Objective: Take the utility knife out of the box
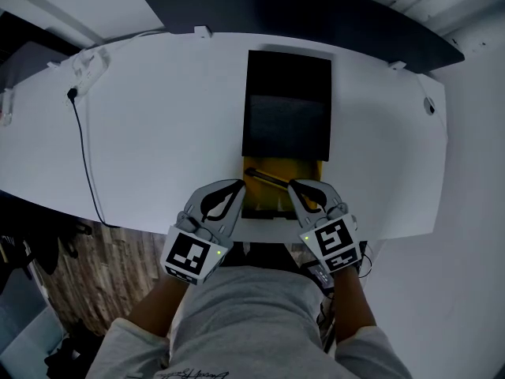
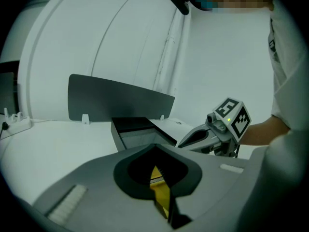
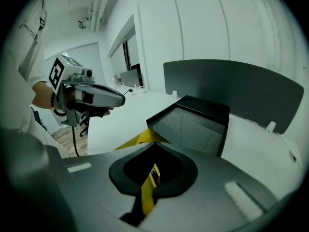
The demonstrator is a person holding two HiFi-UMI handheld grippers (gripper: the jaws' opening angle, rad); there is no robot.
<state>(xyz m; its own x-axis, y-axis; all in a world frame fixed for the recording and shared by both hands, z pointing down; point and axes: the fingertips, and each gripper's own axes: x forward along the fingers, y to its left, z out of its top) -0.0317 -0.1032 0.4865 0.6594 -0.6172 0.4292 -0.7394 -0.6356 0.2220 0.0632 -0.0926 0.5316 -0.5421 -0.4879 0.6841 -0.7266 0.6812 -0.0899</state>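
Observation:
An open box lies on the white table (image 1: 158,133), its black lid (image 1: 286,105) folded back away from me. The yellow tray (image 1: 304,170) faces the front edge. A slim dark item (image 1: 267,178) lies across the tray; I cannot tell whether it is the utility knife. My left gripper (image 1: 237,186) hovers at the tray's left side and my right gripper (image 1: 296,186) at its right, both shut with nothing between the jaws. In the left gripper view, yellow shows through the shut left gripper (image 2: 154,146). The right gripper view likewise shows yellow beyond the right gripper (image 3: 154,145) and the box (image 3: 193,124).
A dark curved panel (image 1: 300,10) stands along the table's far edge. A white power strip (image 1: 85,63) and a black cable (image 1: 83,156) lie at the left. The table's front edge runs just under both grippers, with wooden floor (image 1: 102,275) below left.

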